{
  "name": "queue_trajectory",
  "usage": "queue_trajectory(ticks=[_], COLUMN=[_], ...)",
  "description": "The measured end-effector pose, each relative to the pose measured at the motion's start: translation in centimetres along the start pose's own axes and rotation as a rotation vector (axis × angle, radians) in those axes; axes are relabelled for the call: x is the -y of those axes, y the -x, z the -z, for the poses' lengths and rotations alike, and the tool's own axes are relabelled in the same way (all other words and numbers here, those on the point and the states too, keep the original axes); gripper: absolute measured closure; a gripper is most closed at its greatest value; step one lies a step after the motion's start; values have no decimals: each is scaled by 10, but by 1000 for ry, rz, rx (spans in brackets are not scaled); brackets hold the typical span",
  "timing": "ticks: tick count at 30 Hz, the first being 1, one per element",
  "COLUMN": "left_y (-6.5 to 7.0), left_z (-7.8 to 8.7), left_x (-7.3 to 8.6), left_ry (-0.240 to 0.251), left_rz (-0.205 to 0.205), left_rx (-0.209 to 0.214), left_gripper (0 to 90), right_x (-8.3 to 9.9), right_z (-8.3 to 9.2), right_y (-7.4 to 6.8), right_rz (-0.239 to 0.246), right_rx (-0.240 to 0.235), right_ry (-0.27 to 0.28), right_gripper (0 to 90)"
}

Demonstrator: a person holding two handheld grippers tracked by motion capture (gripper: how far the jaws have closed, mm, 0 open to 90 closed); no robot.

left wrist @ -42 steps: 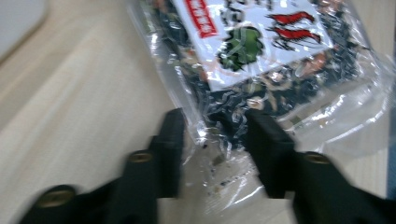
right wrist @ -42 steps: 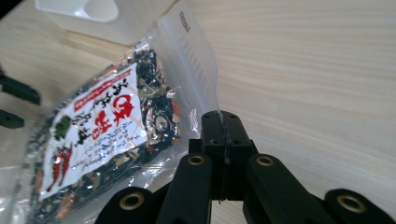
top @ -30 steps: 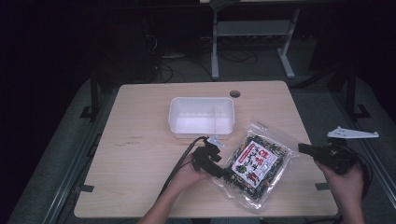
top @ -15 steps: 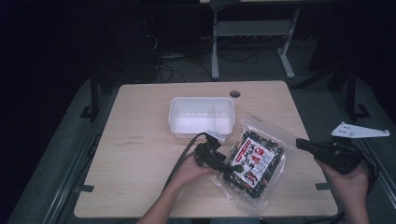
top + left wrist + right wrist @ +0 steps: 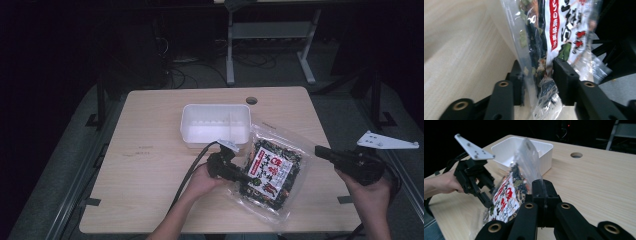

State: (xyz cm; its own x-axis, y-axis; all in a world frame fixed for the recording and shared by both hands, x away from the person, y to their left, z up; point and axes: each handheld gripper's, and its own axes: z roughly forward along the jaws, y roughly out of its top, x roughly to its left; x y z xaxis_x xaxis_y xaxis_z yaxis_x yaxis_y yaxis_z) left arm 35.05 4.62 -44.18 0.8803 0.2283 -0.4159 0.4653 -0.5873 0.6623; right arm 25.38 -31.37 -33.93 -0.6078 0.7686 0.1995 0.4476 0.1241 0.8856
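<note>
A clear snack bag of dark pieces with a white and red label is held tilted just in front of a white tub. My left gripper reaches in from the left. Its jaws have just been closing and now press on the bag's lower left part, seen close in the left gripper view. My right gripper is shut on the bag's clear right edge and holds it up off the table. In the high view it sits by the table's right edge.
The white tub is empty. A round cable hole lies near the far edge of the wooden table. The left half of the tabletop is bare. The left gripper's cable trails toward the front edge.
The left gripper moved right onto the bag and its jaws closed on it. The bag's right side rose off the table with the right gripper.
</note>
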Motion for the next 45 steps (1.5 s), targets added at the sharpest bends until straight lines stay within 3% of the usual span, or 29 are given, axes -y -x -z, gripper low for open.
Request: queue_trajectory(ticks=[7,11,15,28,35,44,45], left_y=[6,11,11,15,19,22,22], left_z=[3,5,4,2,4,4,4], left_x=[3,2,2,3,2,2,2], left_ry=[-3,-20,-28,-33,-28,-28,-29], left_rz=[-32,-72,-78,-101,-121,-139,-141], left_rx=[-26,-47,-53,-65,-75,-81,-82], left_gripper=[691,698,699,701,703,705,705], right_x=[6,14,19,37,41,39,38], right_z=[-4,-14,-26,-40,-61,-69,-68], right_y=[6,17,19,37,33,26,25], right_rz=[-8,-52,-52,-135,-135,-126,-127], right_rx=[3,-22,-12,-38,-110,-186,-208], right_ry=[5,6,-22,-69,-150,-144,-136], right_gripper=[870,569,445,372,370,431,478])
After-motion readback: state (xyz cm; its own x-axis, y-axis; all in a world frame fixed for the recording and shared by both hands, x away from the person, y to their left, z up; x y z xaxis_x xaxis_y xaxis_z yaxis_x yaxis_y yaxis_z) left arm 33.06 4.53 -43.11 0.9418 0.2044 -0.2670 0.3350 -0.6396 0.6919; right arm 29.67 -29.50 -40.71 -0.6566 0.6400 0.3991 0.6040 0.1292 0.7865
